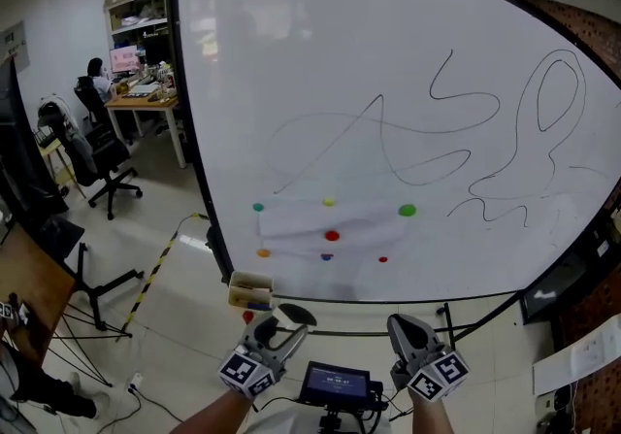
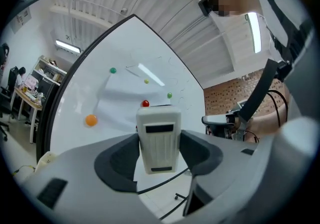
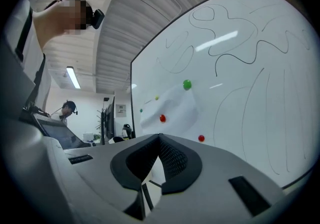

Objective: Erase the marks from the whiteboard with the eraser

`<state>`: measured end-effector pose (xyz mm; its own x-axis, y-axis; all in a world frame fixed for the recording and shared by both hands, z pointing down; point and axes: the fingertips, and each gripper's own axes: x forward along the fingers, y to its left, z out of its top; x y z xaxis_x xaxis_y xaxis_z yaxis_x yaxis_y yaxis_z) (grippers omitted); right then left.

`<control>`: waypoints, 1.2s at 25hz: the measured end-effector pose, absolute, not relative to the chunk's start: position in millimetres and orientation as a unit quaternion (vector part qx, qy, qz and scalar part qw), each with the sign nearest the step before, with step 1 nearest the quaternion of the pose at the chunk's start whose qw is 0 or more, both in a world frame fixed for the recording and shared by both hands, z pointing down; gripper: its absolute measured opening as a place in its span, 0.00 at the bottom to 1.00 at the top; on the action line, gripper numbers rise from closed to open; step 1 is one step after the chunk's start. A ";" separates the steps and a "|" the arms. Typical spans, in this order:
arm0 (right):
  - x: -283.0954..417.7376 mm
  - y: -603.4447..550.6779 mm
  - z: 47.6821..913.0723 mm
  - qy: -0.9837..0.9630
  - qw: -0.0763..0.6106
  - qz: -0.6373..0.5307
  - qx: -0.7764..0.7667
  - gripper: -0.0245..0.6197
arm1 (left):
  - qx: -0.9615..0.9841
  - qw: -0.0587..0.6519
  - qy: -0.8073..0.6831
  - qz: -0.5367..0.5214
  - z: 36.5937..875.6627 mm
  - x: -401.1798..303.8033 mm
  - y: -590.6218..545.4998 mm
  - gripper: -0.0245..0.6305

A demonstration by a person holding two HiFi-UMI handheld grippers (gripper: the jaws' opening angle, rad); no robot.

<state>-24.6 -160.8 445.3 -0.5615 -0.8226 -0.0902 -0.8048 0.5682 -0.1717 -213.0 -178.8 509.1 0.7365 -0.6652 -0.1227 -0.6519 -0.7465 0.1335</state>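
The whiteboard (image 1: 388,53) stands ahead, with looping black marker lines (image 1: 456,126) across its middle and right. Low in the head view, below the board's bottom edge, my left gripper (image 1: 286,317) is shut on a white ribbed eraser (image 2: 159,138). The eraser stands upright between the jaws in the left gripper view, away from the board (image 2: 125,92). My right gripper (image 1: 406,327) is beside it, also short of the board. Its jaws meet at the tips with nothing between them (image 3: 160,140). The marker lines (image 3: 240,52) show in the right gripper view too.
A white sheet (image 1: 320,218) is pinned to the board by coloured magnets, among them a green one (image 1: 407,211) and a red one (image 1: 332,236). A beige object (image 1: 249,290) sits at the board's lower left corner. A desk (image 1: 141,104), office chair (image 1: 97,160) and tripod legs (image 1: 97,301) stand at left.
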 end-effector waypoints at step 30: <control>63.4 -198.9 269.5 0.929 0.152 0.105 -0.320 0.06 | 0.908 -0.145 -0.381 -0.090 302.4 -67.5 -202.8 0.46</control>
